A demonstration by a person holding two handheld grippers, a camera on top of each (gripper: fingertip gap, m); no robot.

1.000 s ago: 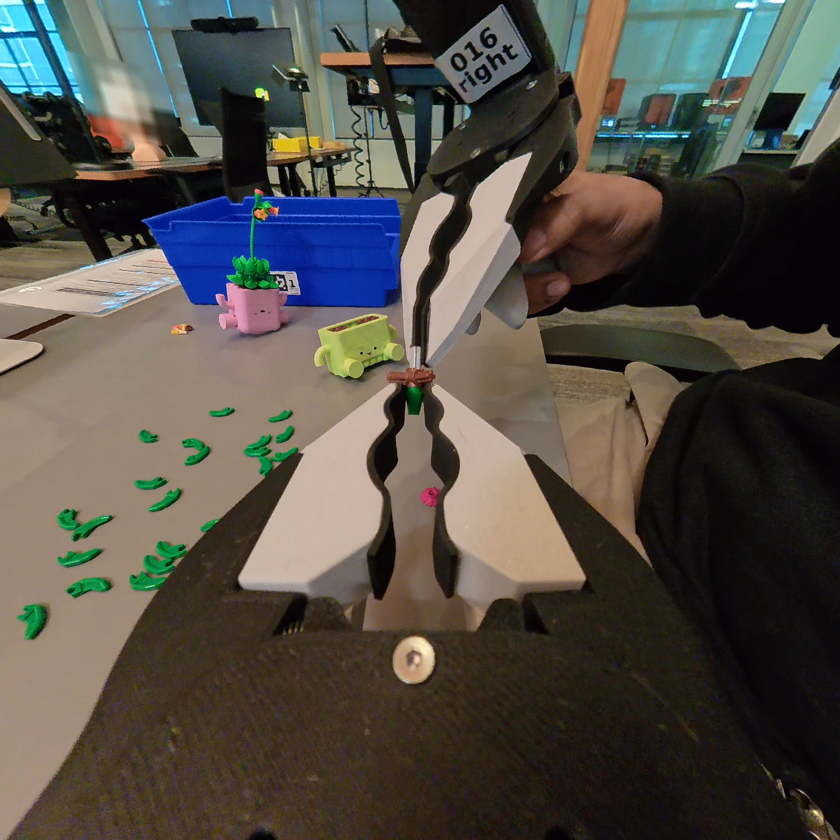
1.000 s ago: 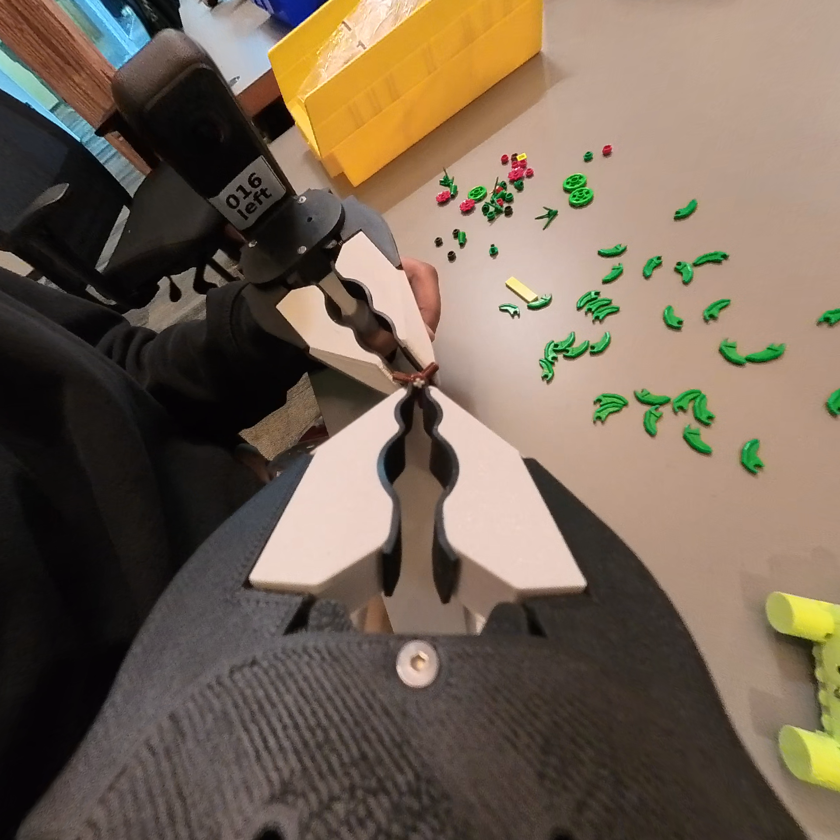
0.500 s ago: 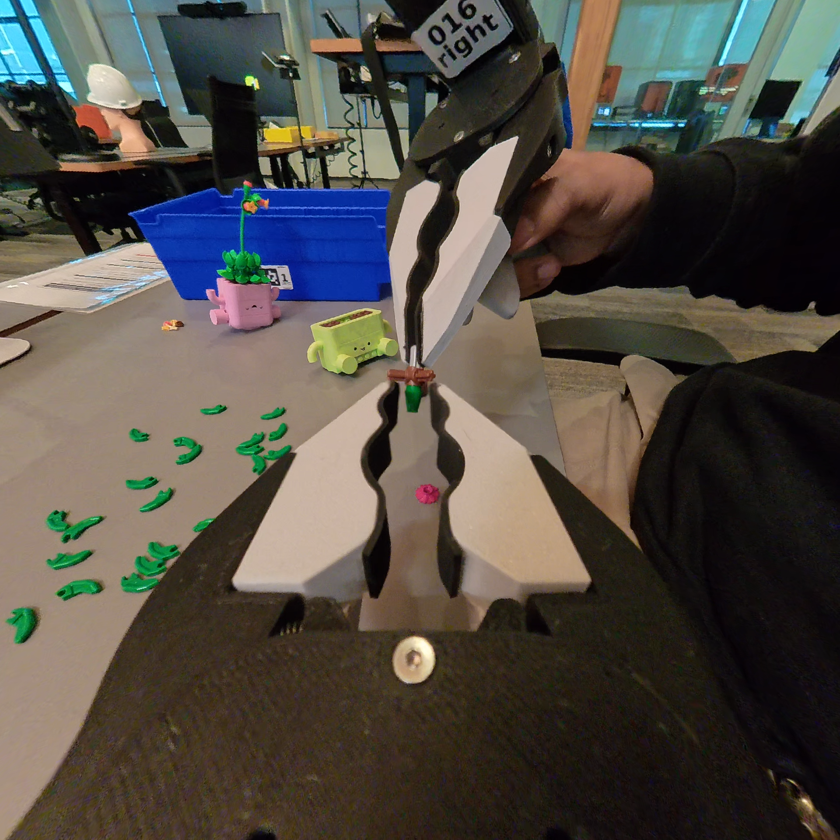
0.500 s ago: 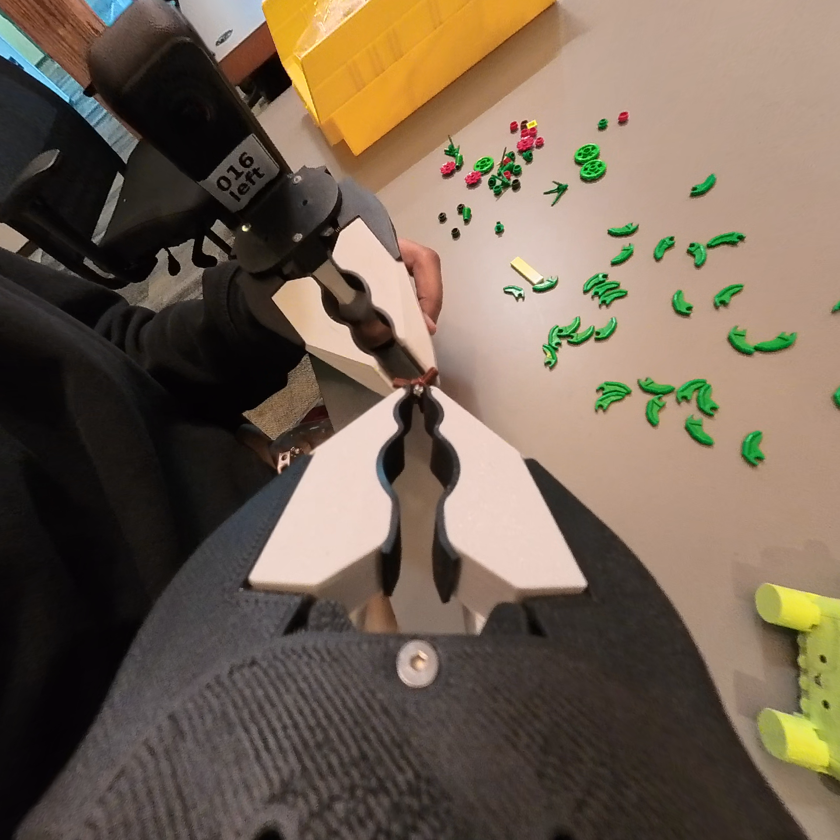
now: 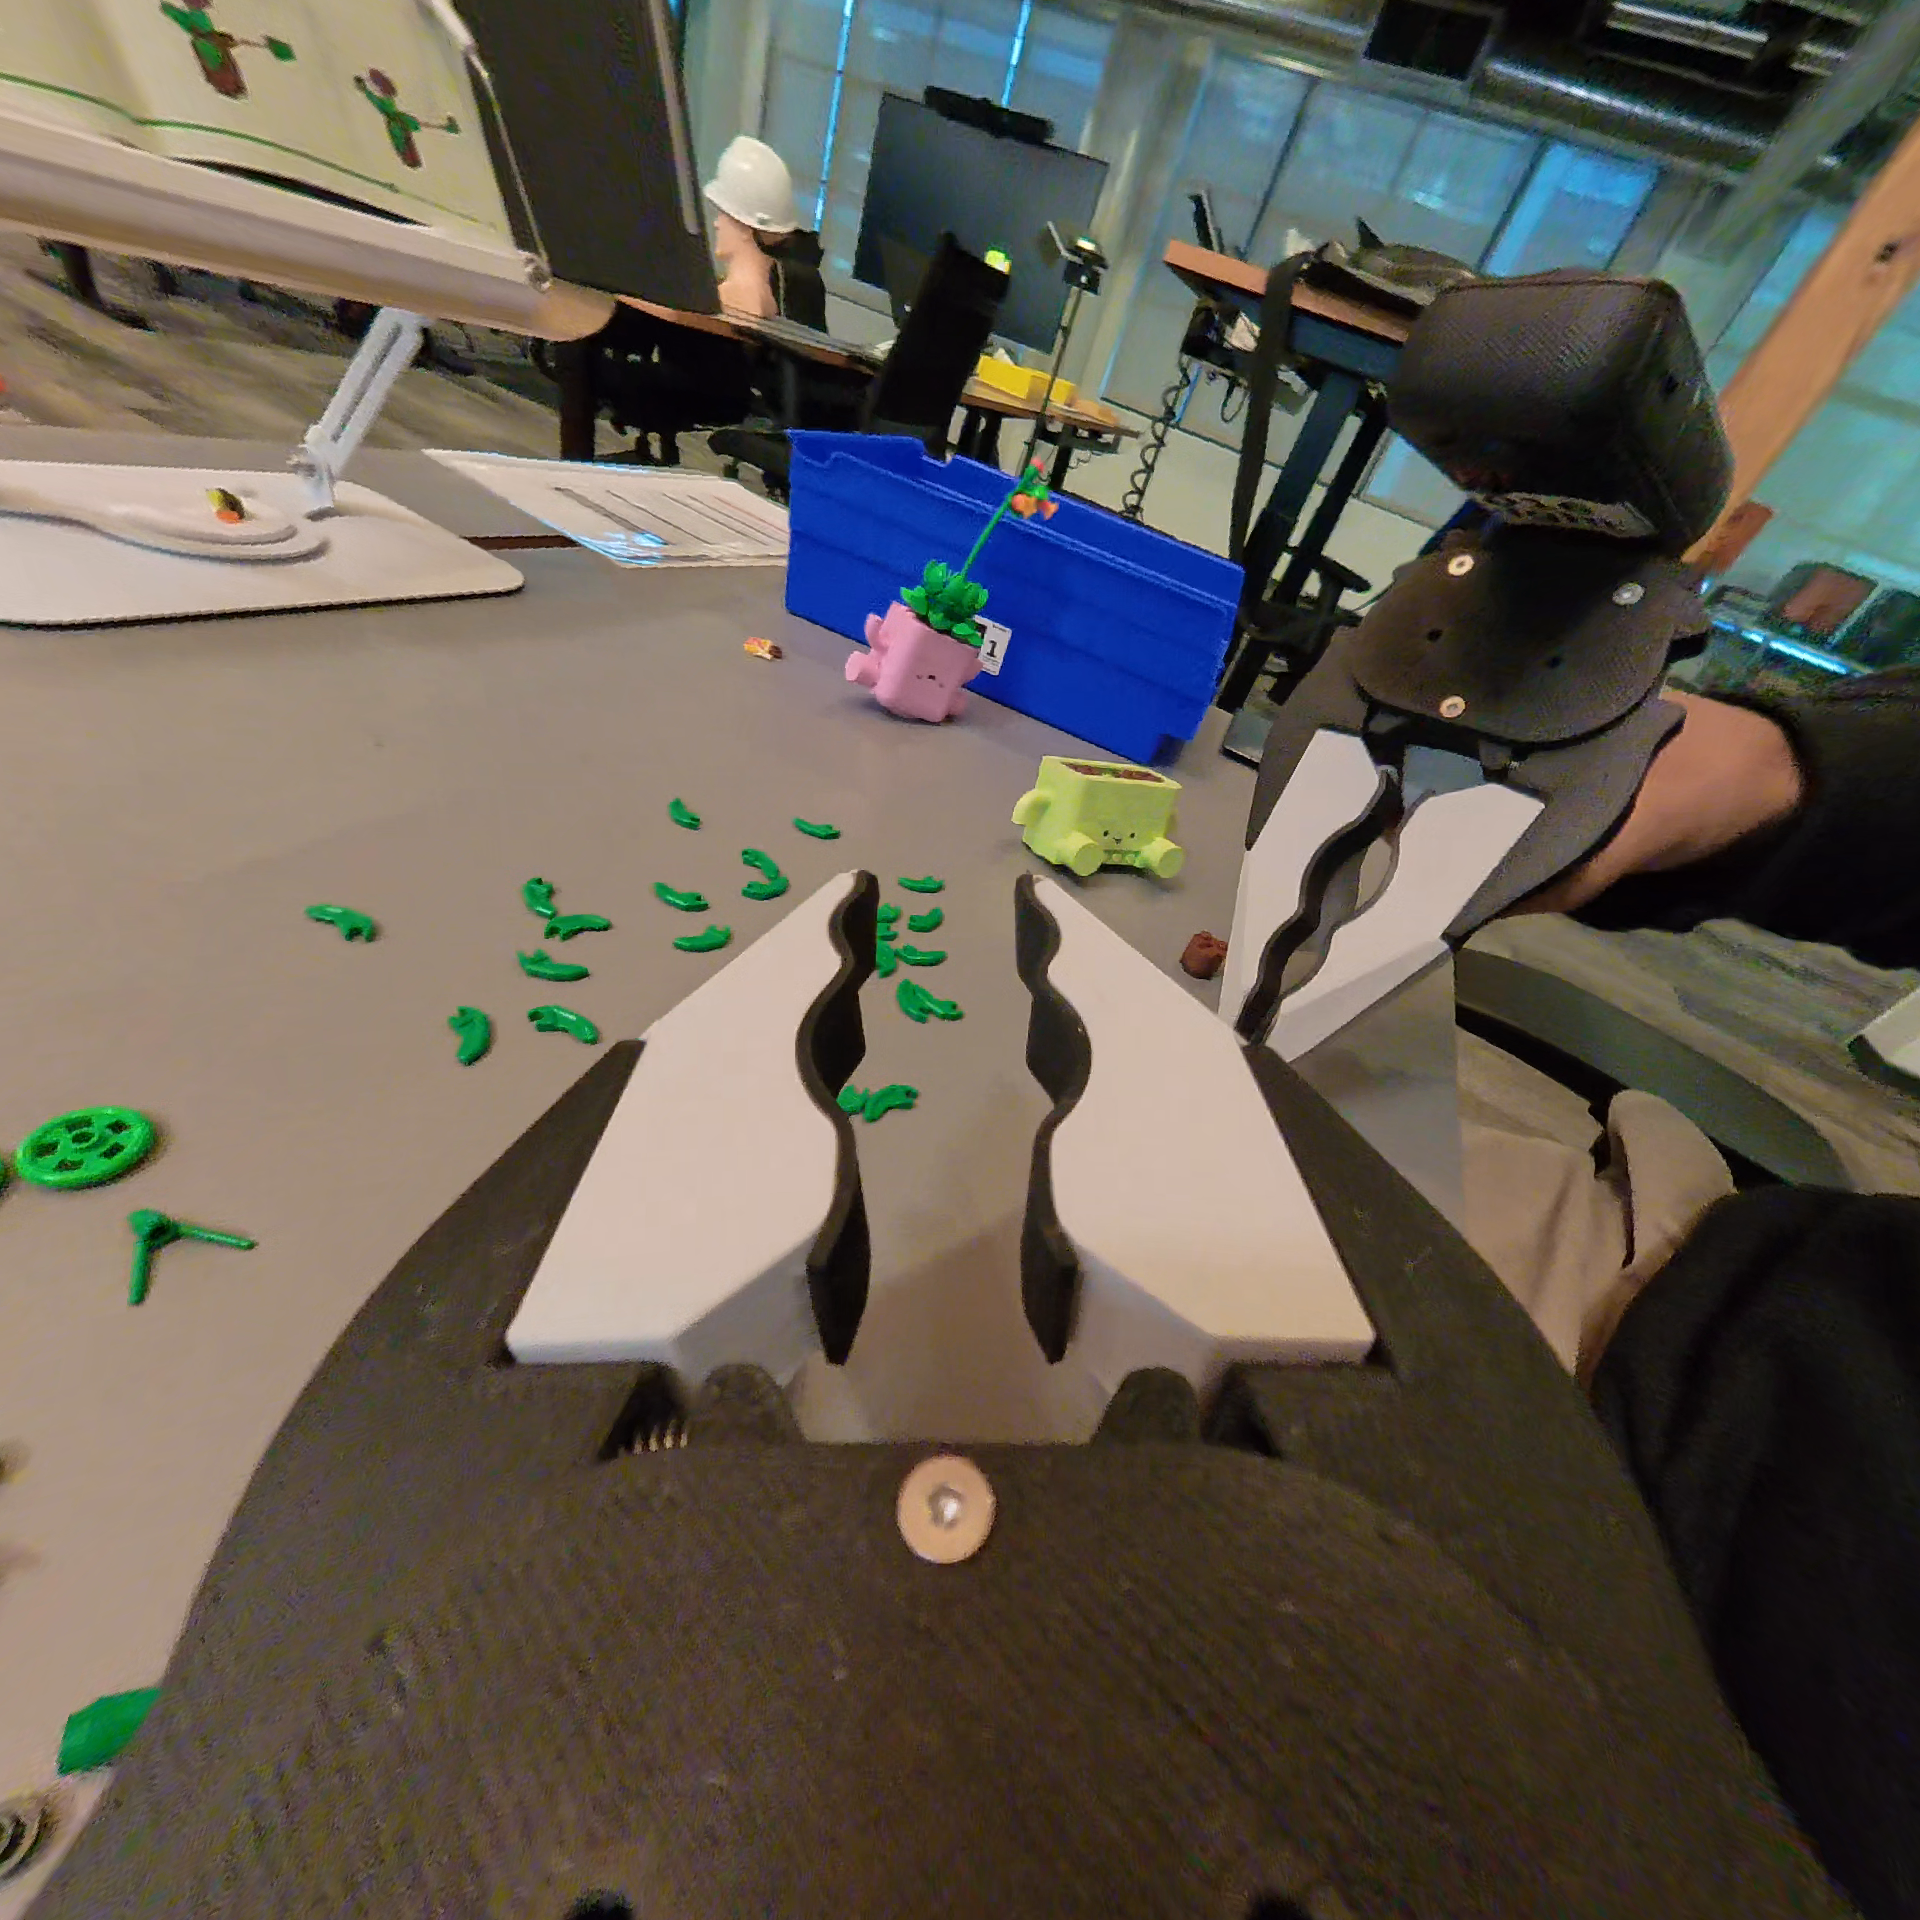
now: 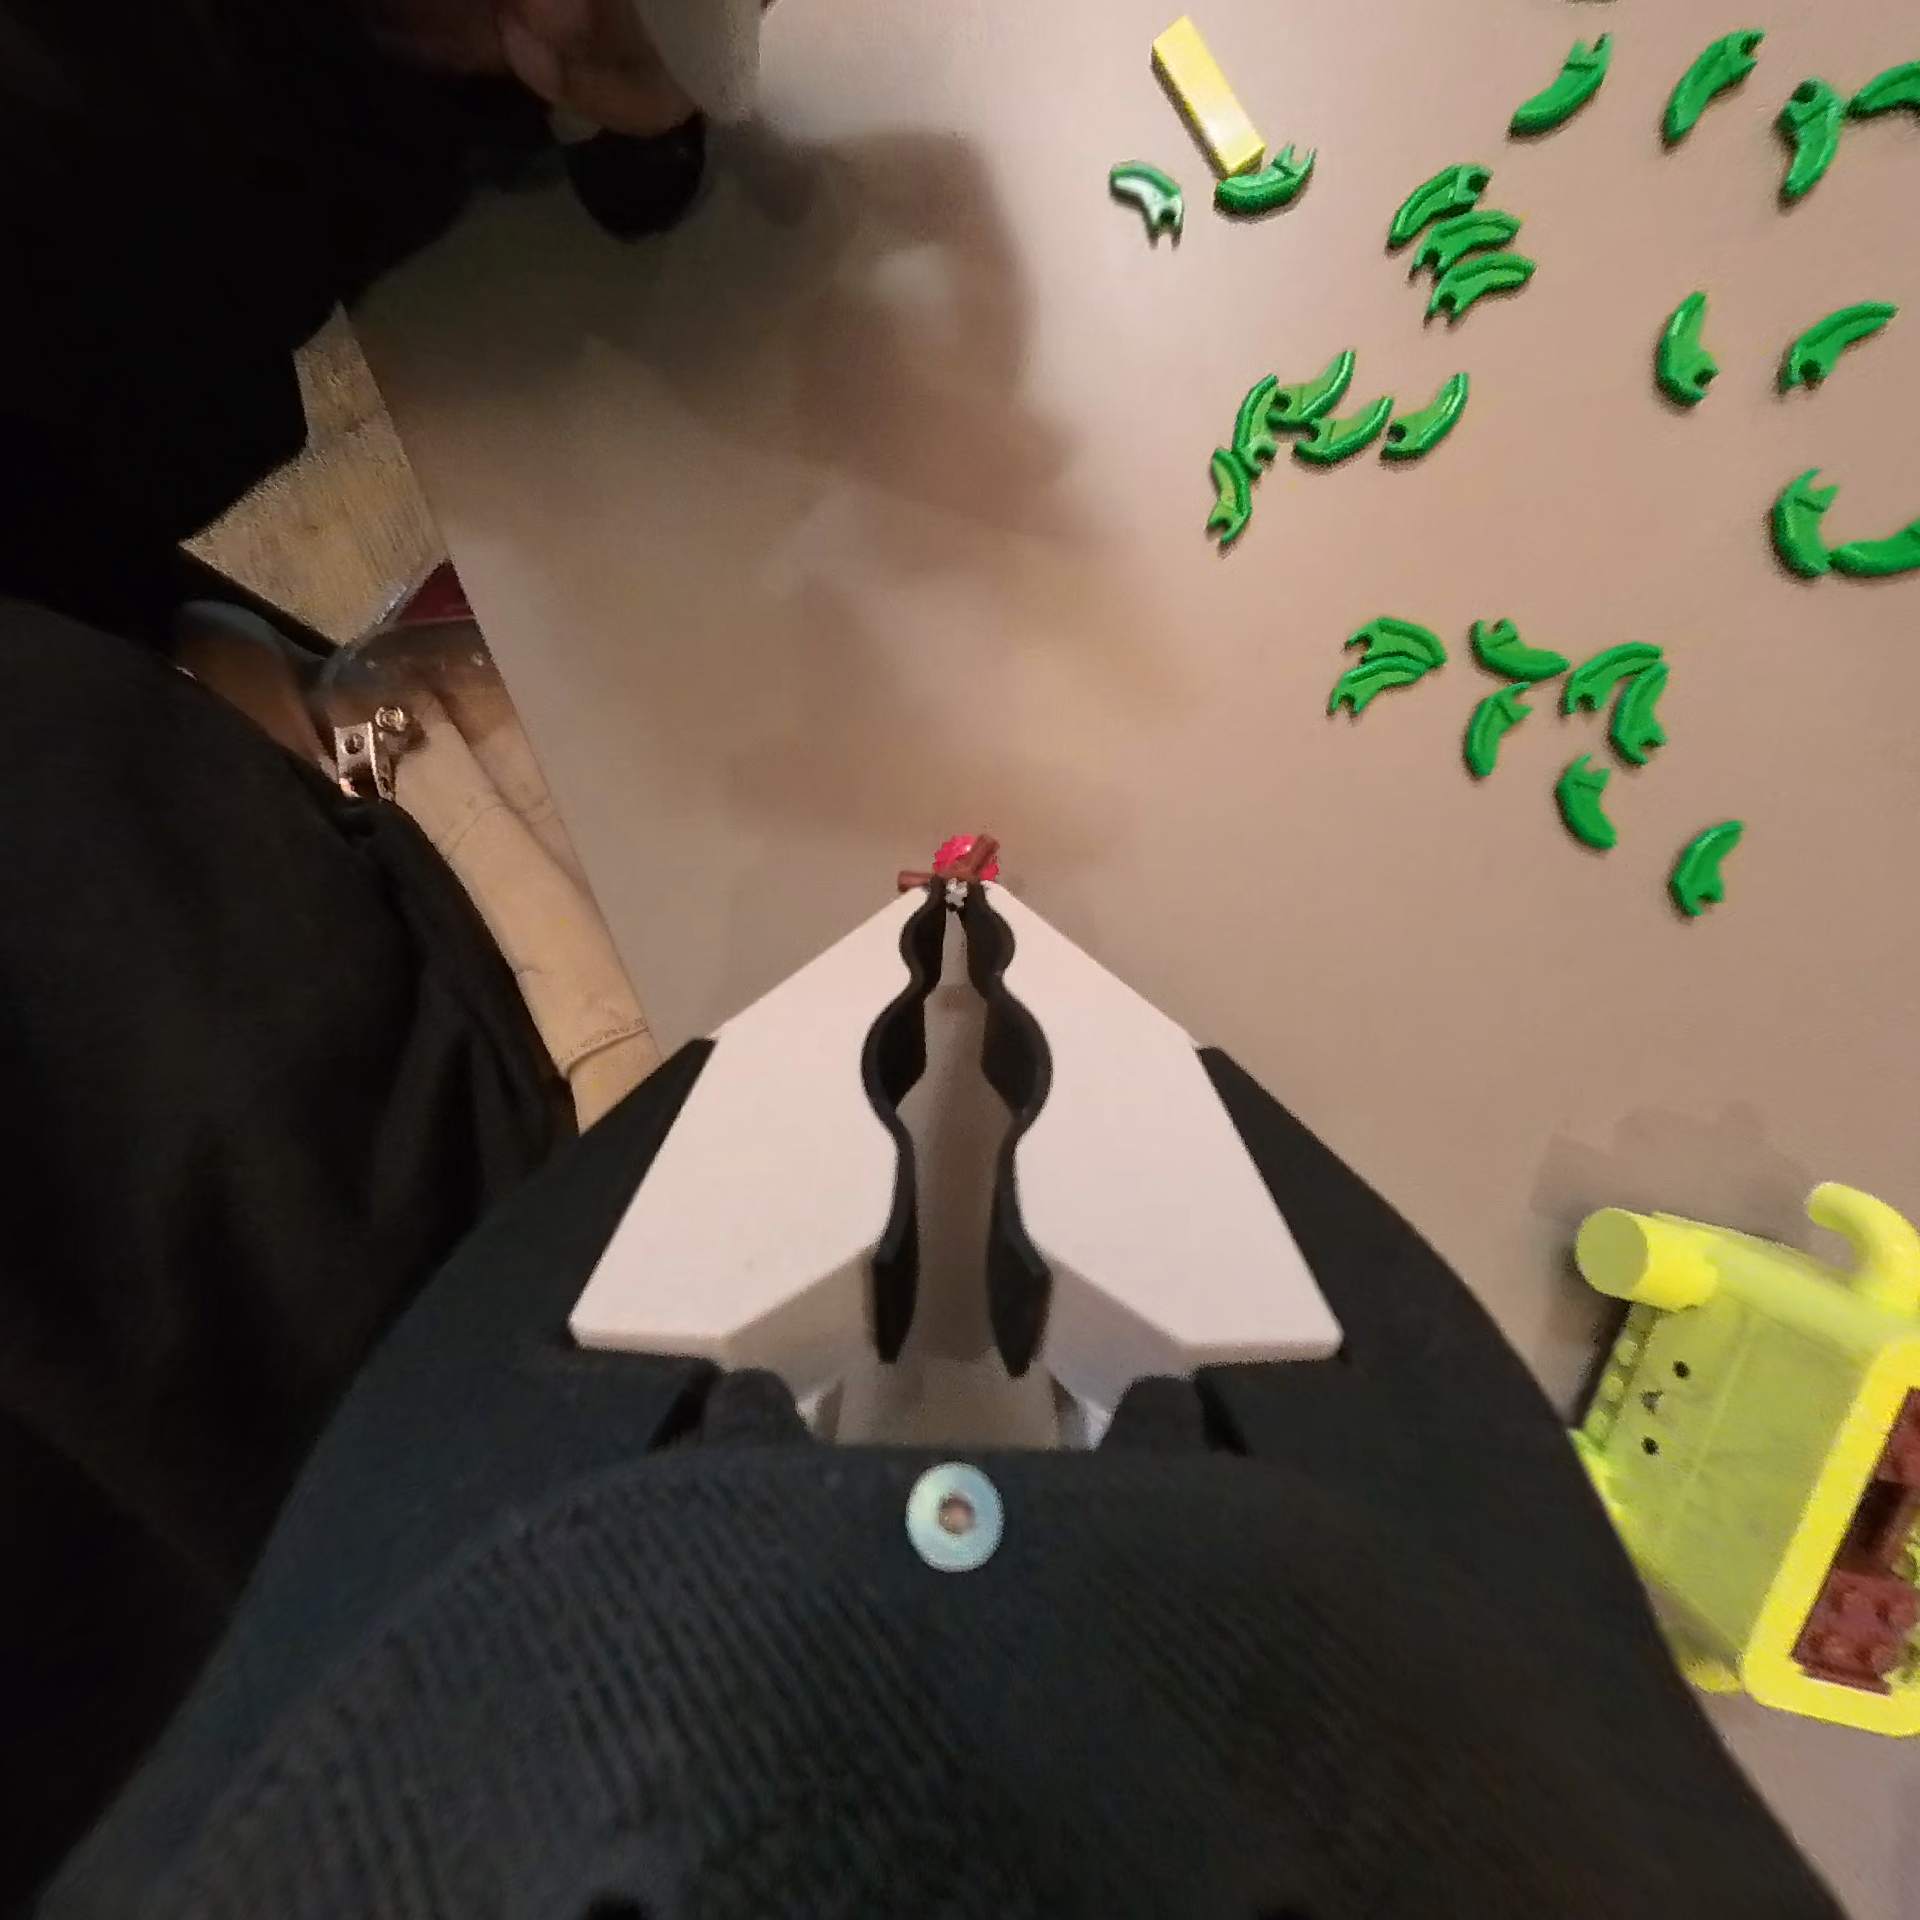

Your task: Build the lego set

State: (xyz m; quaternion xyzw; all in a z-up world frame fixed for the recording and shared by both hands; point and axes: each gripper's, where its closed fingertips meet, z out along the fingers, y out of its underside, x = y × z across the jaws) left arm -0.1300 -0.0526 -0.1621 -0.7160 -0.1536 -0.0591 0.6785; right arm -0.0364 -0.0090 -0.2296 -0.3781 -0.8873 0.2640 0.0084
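My right gripper (image 6: 951, 891) is shut on a small brown branch piece (image 6: 928, 879) with a grey pin. It points down at the table, with its tip just over a pink flower piece (image 6: 964, 854). In the left wrist view the right gripper (image 5: 1250, 1023) stands shut and tip-down at the table's right edge. My left gripper (image 5: 942, 891) is open and empty above the scattered green leaf pieces (image 5: 566, 966). The lime green pot (image 5: 1101, 821) lies beyond it and also shows in the right wrist view (image 6: 1766, 1455). The pink pot with its plant (image 5: 920, 665) stands farther back.
A blue bin (image 5: 1091, 623) stands behind the pots. A loose brown piece (image 5: 1203, 951) lies by the right gripper. A green wheel (image 5: 83, 1143) and a green stem (image 5: 166, 1242) lie at the left. A yellow tile (image 6: 1210, 99) lies among leaves (image 6: 1455, 239). The table edge (image 6: 499, 727) runs left of the right gripper. The grippers' ends are close to 12 cm from one another. The lime green pot (image 5: 1101, 821) is closer to my right gripper, around 15 cm from its tips; the left tips are 20 cm off. Look for it in the right wrist view (image 6: 1717, 1377) too.
My left gripper has let go of the piece, opened and swung left over the leaves. My right gripper kept the brown piece and moved down to the pink flower on the table.
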